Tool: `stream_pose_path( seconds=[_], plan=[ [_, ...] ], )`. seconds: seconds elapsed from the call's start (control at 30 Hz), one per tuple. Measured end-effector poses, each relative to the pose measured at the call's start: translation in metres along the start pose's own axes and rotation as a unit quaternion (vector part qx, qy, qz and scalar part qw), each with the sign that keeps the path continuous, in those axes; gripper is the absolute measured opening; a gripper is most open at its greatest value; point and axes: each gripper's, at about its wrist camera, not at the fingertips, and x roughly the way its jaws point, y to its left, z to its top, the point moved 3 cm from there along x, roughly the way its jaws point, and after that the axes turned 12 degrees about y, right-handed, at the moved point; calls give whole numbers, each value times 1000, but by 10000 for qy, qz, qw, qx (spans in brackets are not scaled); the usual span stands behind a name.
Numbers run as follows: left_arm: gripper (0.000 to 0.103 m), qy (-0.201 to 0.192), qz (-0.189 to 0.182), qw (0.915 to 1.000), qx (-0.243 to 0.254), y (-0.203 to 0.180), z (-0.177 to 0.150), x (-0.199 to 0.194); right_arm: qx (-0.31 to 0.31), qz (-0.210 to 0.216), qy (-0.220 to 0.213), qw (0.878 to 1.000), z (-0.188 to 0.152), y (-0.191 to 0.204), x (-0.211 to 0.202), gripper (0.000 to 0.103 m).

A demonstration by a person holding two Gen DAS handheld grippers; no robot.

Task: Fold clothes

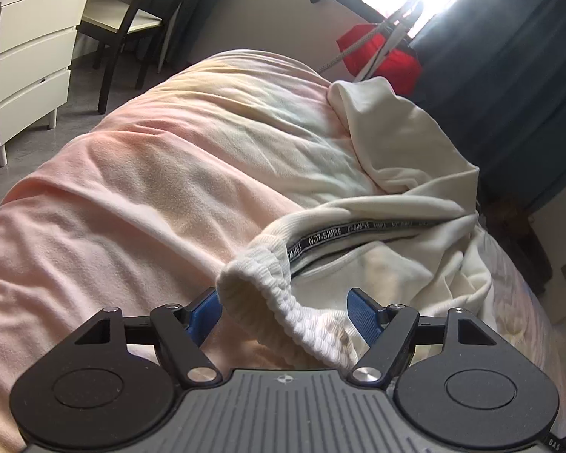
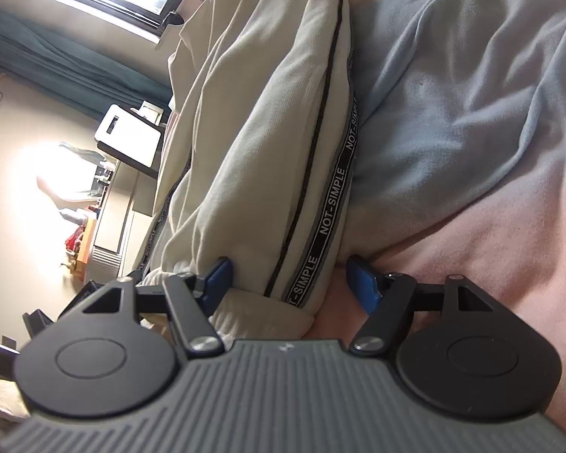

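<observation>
A pink blanket (image 1: 132, 196) covers the bed, near a white dresser (image 1: 26, 56) and chair (image 1: 124, 19). The cream trousers (image 1: 407, 204) lie bunched on it. Left gripper (image 1: 283, 309) and right gripper (image 2: 286, 283) both stand apart, each straddling a ribbed cuff (image 1: 283, 302) unclamped.

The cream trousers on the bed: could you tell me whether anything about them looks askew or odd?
Yes. The cream trousers lie bunched and twisted on the pink blanket, not flat; the lettered side stripe curves, and a ribbed cuff is rumpled between the left gripper fingers.
</observation>
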Motion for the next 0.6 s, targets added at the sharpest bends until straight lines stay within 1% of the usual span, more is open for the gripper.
stream_pose_path(
  seconds=[0.03, 0.07, 0.1, 0.13, 0.17, 0.23, 0.3, 0.37, 0.53, 0.6],
  plan=[
    [74, 7, 3, 10000, 16, -1, -1, 1, -77, 10, 2, 10000, 0, 2, 0, 65],
    [74, 10, 5, 10000, 28, -1, -2, 1, -157, 32, 22, 9999, 0, 3, -1, 50],
    [74, 0, 22, 10000, 19, -1, -2, 1, -232, 43, 29, 9997, 1, 4, -2, 46],
    [73, -12, 42, 10000, 7, -1, -2, 0, -286, 18, -14, 9996, 1, 6, -4, 33],
    [73, -23, 62, 10000, -5, -1, -2, 0, -345, 7, -72, 9994, 1, 9, -7, 30],
    [73, -35, 79, 10000, -9, 0, -2, -1, -497, 105, -297, 9983, 2, 17, -19, 27],
    [73, -15, 41, 10000, -29, 1, -1, 0, -590, 295, -518, 9965, 4, 25, -33, 27],
    [71, 12, -37, 10000, -38, 1, -2, 0, -549, 451, -547, 9960, 6, 25, -40, 27],
    [70, 245, -349, 9990, -92, -2, -4, 7, -236, 43, 56, 9997, 5, 4, -16, 31],
    [70, 320, -366, 9988, -89, -3, -7, 12, 46, 142, 170, 9997, 4, -4, -9, 34]
  ],
)
